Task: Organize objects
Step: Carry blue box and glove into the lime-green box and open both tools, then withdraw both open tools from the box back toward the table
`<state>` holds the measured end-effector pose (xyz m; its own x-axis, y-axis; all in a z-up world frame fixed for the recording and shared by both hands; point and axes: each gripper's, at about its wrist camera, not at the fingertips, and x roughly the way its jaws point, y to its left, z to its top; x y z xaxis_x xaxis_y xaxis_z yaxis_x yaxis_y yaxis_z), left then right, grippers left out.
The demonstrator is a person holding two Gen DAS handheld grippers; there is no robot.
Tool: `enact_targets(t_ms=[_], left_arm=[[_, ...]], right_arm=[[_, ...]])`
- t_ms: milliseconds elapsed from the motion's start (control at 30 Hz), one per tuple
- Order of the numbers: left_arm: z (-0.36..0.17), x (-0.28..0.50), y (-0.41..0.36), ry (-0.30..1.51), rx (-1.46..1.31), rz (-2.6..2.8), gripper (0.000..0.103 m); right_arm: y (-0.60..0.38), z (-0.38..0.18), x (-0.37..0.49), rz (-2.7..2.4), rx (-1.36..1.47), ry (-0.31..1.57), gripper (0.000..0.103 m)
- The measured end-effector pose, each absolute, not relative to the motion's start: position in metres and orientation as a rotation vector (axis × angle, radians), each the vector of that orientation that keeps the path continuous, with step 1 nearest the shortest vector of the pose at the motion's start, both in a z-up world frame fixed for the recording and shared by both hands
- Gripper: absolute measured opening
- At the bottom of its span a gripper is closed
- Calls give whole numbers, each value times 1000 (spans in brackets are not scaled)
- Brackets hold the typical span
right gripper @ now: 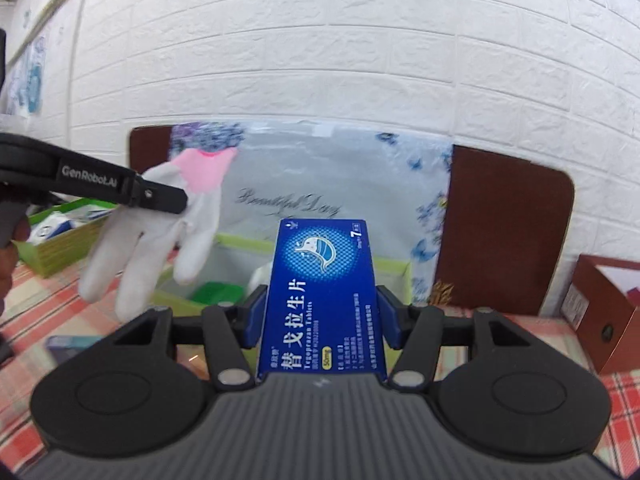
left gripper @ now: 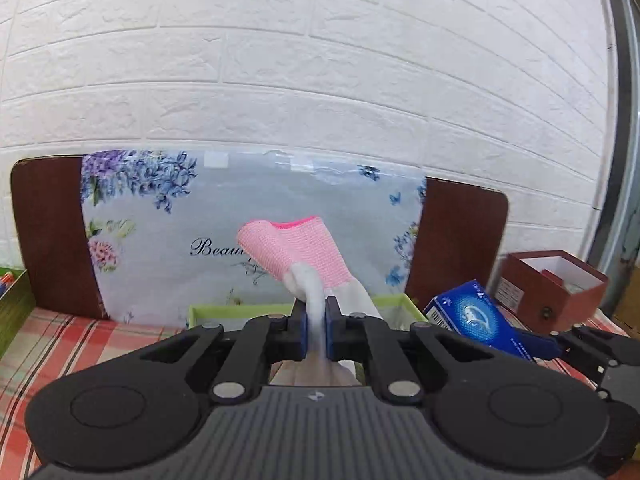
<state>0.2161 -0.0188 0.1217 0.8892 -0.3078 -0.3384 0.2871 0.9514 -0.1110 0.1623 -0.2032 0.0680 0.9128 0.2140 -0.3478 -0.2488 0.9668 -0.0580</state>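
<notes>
A white glove with a pink cuff hangs in the air, pinched by my left gripper, which is shut on its white fabric. In the right wrist view the same glove dangles at the left, fingers down, below the left gripper's black finger. My right gripper is shut on a blue medicine box, held flat between its blue pads above the table. The blue box also shows at the right of the left wrist view. A green open box sits below both grippers.
A floral sheet leans on a brown board against the white brick wall. A dark red open box stands at the right. Another green box with packets stands at the left. The table has a red checked cloth.
</notes>
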Motion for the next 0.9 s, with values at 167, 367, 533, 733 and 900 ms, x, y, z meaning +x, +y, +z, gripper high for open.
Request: enact_targets(t_ms=[167, 367, 533, 733, 900], left_arm=[[104, 264, -34, 398, -50, -271, 8], [77, 299, -44, 452, -36, -266, 8], [52, 305, -44, 448, 20, -248, 65], [54, 292, -22, 431, -31, -193, 88], [81, 259, -11, 408, -82, -210, 88]], right_arm=[[-211, 60, 215, 178, -160, 306, 55], [-215, 32, 265, 133, -198, 352, 55], [-207, 9, 288, 159, -198, 415, 69], [-203, 2, 265, 116, -280, 342, 103], [-203, 23, 235, 91, -303, 301, 103]])
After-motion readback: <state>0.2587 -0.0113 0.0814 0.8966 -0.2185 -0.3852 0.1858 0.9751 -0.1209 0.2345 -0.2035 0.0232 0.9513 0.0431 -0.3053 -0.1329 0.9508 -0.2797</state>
